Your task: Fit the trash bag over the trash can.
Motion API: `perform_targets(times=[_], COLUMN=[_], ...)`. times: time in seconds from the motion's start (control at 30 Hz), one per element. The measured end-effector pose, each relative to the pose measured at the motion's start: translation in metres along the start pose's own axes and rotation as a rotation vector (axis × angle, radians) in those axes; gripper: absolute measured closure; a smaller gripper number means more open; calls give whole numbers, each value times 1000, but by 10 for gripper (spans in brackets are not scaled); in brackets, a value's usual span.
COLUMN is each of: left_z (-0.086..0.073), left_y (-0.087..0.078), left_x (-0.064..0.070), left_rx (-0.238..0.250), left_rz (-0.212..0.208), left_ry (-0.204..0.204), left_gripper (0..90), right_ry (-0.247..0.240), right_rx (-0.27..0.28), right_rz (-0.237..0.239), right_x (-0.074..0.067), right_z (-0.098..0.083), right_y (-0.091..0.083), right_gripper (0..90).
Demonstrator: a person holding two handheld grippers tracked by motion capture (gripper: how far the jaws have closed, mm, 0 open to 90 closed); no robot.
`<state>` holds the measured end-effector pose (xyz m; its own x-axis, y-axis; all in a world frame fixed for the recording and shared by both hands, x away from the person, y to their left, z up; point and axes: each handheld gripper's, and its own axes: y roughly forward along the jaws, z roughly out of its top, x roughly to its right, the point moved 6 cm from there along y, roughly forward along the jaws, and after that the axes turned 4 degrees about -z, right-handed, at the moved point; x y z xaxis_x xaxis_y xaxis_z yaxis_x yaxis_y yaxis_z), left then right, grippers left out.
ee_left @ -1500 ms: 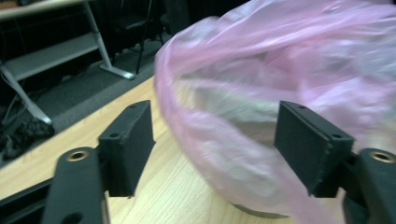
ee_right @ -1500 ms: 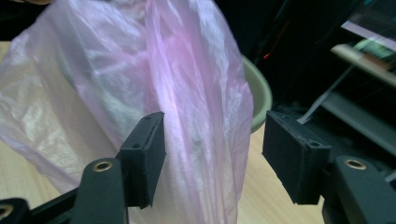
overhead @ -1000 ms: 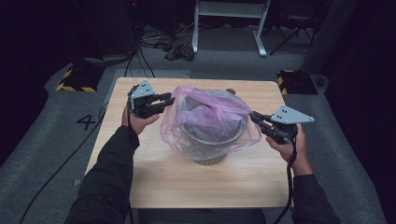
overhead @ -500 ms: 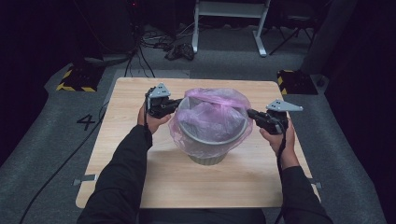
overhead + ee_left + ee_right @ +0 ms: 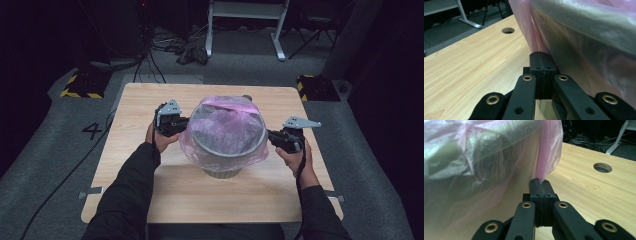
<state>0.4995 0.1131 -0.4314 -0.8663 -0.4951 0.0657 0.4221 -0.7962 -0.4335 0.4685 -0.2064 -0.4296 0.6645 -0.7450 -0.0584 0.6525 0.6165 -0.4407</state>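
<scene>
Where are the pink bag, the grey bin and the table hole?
pink bag (image 5: 225,107), high view, top of the film.
grey bin (image 5: 222,173), high view, bare base.
table hole (image 5: 602,167), right gripper view, its opening.

**Bright worktop, dark room, soft close-ups**

Light falls from overhead onto my worktop (image 5: 150,200); the floor beyond it sinks into near-black. The high view is soft and a little grainy. Along my left jaws, the pink bag (image 5: 584,42) just ahead is blurred and carries a pale sheen; the wood beside them stays fairly sharp. Along my right jaws, the bag smears into a greenish haze.
</scene>
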Motion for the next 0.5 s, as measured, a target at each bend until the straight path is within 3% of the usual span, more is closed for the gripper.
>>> perform_targets(times=[0.33, 0.5], left_z=[-10, -13], left_y=[-18, -23], left_x=[30, 36], left_rx=[-17, -25], left_rz=[-44, -13], left_ry=[61, 86], left_gripper=[900, 900], right_ry=[-29, -58], right_rx=[12, 1], right_rz=[57, 65], right_x=[-20, -28], right_z=[-14, -18], right_y=[-21, -31], right_gripper=[900, 900])
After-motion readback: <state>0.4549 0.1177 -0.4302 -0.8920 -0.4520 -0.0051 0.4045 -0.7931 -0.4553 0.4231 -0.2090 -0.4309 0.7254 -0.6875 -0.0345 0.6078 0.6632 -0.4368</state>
